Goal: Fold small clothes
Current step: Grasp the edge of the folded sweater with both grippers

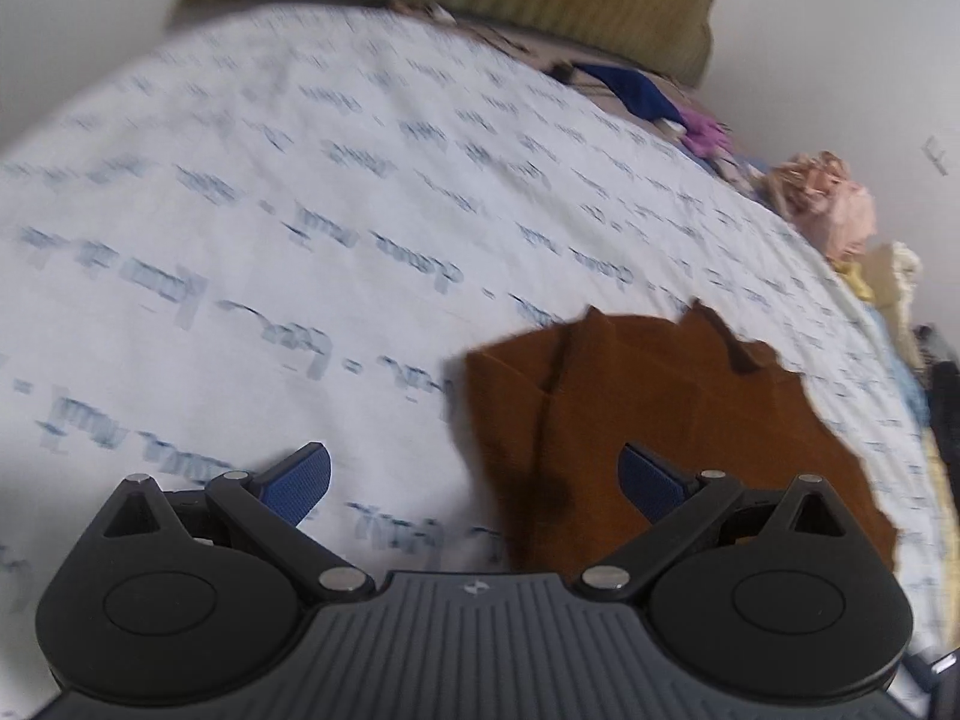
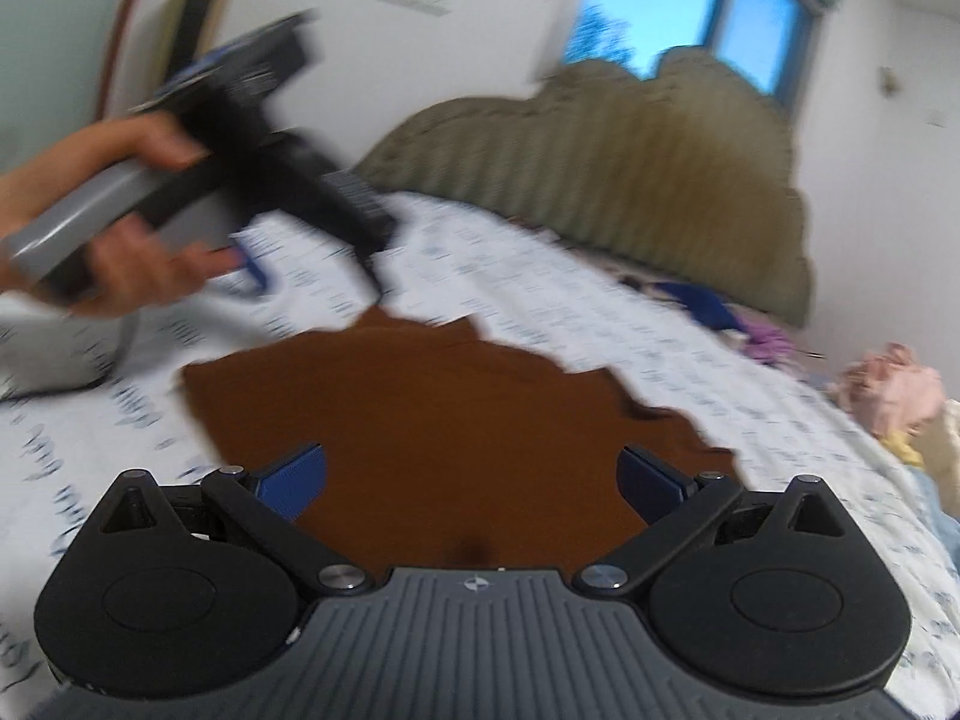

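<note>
A small brown garment [image 1: 660,414] lies folded flat on the white printed bed sheet [image 1: 270,210]. My left gripper [image 1: 474,480] is open and empty above the sheet, its right finger over the garment's left part. In the right wrist view the same brown garment [image 2: 420,408] lies just ahead of my right gripper [image 2: 471,480], which is open and empty above its near edge. The left gripper [image 2: 258,138], held in a hand, hovers at the upper left beyond the garment; it is blurred there.
A padded olive headboard [image 2: 630,168] stands at the far end of the bed. A heap of other clothes, blue [image 1: 636,90], purple [image 1: 708,135] and pink [image 1: 834,204], lies along the bed's right side. A window [image 2: 708,18] is above the headboard.
</note>
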